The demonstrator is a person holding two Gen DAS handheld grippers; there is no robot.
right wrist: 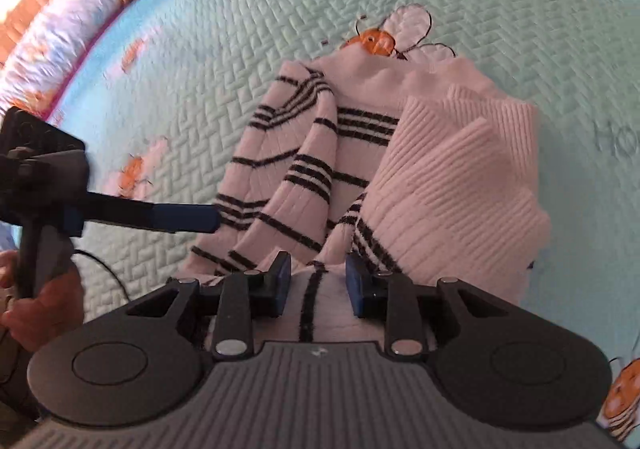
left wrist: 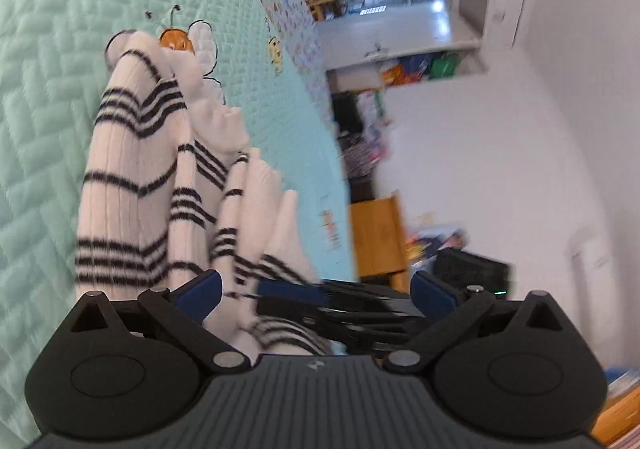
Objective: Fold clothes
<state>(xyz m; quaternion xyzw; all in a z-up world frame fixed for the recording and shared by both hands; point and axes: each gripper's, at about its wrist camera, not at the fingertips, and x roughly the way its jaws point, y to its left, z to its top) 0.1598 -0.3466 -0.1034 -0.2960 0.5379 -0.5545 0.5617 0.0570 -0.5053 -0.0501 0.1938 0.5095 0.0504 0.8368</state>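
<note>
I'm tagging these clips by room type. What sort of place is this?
Most likely a bedroom at home. A white black-striped knit sweater lies on a mint quilted bedspread with cartoon bees, and cluttered white wall shelves stand beyond the bed.

Each gripper (right wrist: 318,285) is black, with a ribbed grey deck, two round side housings, silver pivot screws, blue finger pads (right wrist: 282,281), and a thin black cable (right wrist: 112,273) by the hand (right wrist: 44,305).

Blurred and hidden parts
The striped sweater (left wrist: 132,177) is smearing with motion blur near the left tool (left wrist: 316,295); shelf clutter (left wrist: 420,69) is staying unreadable.
</note>
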